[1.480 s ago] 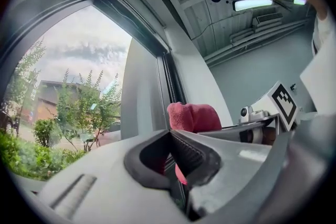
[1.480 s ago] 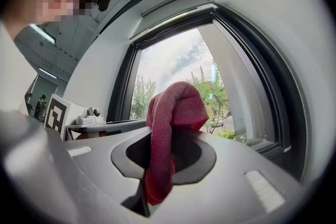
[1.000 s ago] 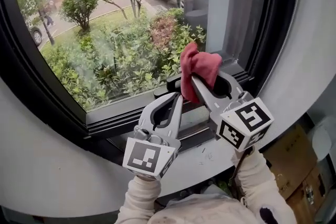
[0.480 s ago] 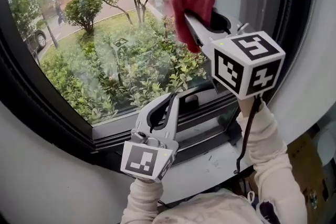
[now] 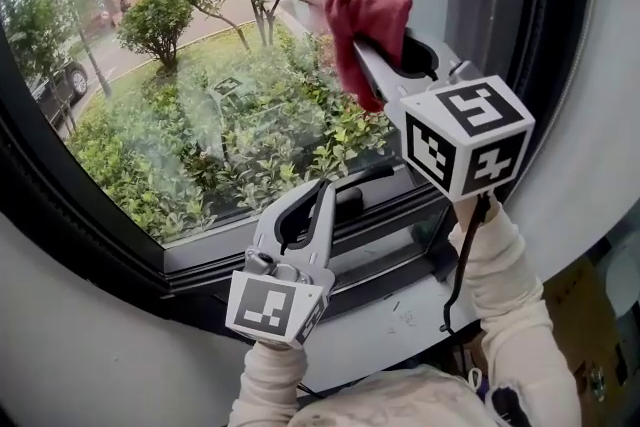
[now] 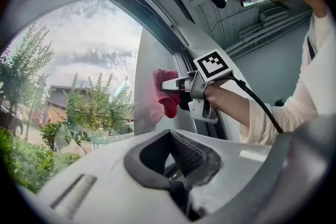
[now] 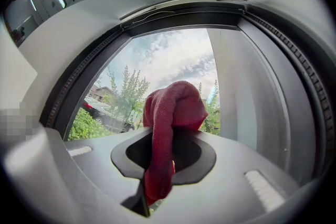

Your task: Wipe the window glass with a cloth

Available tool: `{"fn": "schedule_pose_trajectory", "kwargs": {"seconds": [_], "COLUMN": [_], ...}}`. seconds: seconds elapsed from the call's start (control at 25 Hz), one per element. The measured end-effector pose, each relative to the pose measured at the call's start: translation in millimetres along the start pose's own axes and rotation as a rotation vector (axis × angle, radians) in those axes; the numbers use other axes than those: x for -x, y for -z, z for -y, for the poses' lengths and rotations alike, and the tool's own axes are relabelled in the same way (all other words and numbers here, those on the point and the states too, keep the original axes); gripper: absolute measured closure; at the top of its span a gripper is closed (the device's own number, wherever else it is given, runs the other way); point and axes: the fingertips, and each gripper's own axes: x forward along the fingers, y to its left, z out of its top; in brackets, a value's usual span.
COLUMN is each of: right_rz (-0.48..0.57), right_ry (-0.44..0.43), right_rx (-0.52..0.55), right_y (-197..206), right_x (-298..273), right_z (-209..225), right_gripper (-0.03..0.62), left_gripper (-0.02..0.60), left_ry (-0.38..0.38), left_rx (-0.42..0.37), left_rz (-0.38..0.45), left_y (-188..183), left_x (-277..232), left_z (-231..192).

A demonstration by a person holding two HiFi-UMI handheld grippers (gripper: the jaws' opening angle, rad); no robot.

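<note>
**Red cloth high on the pane, clamped on the right**

In the head view, shows both tools at once. Places the right gripper [image 5: 378, 63] high at the upper right of the window glass [image 5: 200, 105], jaws closed tight on a red cloth [image 5: 368, 10]. Places the left gripper [image 5: 324, 190] lower, just above the dark window frame [image 5: 95, 225] at the foot of the pane, tips aimed up at the glass.

In the left gripper view, settles what the head view only hints at: jaws pressed together, nothing between them. Adds a side look too, with the cloth bunched at the other tool's tips and seemingly against the glass, a faint reddish reflection beside it. Takes in a pale sleeve [image 6: 286, 113] behind the marker cube [image 6: 214, 64].

In the right gripper view, looks straight along the gripping jaws. Shows the cloth pinched in the seam between them, domed into a wad beyond the tips, a narrow tail trailing back across the dark opening toward the camera.

Puts the long axis along the jaws: wad end toward the pane and upward, tail end down and back toward the person. Cannot confirm contact with the glass from this view.
</note>
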Motion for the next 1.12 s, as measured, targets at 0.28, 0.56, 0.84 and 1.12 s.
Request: {"fn": "schedule_pose_trajectory", "kwargs": {"seconds": [0.28,0.56,0.84,1.12], "right_rz": [-0.004,-0.02,-0.02,-0.04], "right_ry": [0.11,0.2,0.2,0.198], "right_rx": [-0.053,-0.051,-0.021,-0.083], "right_y": [10,22,39,73], "right_x": [28,47,53,61], "right_z": [92,153,147,140], "right_gripper": [0.503,0.503,0.507,0.507], "left_gripper": [0.581,0.581,0.581,0.581], "left_ry": [0.016,0.032,0.025,0.015], "left_rx": [-0.005,-0.011,-0.016,-0.033], "left_rz": [0.0,0.01,0.003,-0.009], "left_y": [-1,-1,0,1], "left_x": [-36,-68,-76,-71], "left_z": [25,48,55,52]}}
